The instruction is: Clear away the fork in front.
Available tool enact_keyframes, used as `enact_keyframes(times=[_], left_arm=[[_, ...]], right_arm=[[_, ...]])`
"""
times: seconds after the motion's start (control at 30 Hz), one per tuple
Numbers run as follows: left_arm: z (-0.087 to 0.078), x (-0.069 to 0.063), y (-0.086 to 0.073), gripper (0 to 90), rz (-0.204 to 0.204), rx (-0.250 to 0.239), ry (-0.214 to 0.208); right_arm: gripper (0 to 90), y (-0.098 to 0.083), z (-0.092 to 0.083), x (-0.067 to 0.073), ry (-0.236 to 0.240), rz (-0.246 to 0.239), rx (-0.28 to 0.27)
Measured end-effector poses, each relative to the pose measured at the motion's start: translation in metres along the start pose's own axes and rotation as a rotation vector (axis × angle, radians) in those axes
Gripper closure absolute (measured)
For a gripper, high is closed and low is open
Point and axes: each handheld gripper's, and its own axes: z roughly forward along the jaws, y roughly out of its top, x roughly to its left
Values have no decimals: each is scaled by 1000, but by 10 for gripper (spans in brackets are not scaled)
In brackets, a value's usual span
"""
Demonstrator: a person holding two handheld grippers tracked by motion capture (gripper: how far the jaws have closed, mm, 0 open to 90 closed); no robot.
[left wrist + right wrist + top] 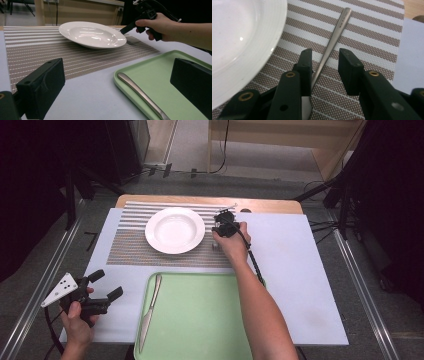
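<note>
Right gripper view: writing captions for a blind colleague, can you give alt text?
The right gripper straddles a silver utensil handle lying on a striped placemat, jaws apart around it. A white plate sits beside it.

Counter (300,285): carries a mat, a tray and both tools.
Mat (130,245): lies toward the counter's far edge, left of centre.
Plate (175,230): on the mat, near the middle of the mat.
Spoon (333,37): on the mat, just right of the plate, handle pointing toward the far edge.
Tray (200,320): at the counter's near edge, just before the mat.
Knife (150,312): in the tray, along the tray's left rim.
Right tool (224,222): over the mat's right end, right of the plate, one jaw on either side of the spoon's handle.
Left tool (107,285): at the counter's near left corner, left of the tray.
</note>
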Motion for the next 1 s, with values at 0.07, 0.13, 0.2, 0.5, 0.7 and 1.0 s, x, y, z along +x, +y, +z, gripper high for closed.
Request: enact_keyframes(times=[0.07, 0.13, 0.2, 0.5, 0.7, 1.0], left_arm=[[0, -1, 0, 0, -1, 0, 1], [0, -1, 0, 0, -2, 0, 0], [1, -1, 0, 0, -3, 1, 1], [1, -1, 0, 0, -5, 3, 1], [1, -1, 0, 0, -5, 4, -2], [4, -1, -1, 0, -16, 9, -14]], right_arm=[[680, -1, 2, 0, -7, 11, 8], [691, -1, 4, 1, 1, 33, 19], [699, -1, 6, 1, -17, 42, 22], [740, -1, 10, 2, 1, 80, 26], [778, -2, 17, 4, -5, 66, 15], [814, -4, 14, -2, -28, 90, 23]])
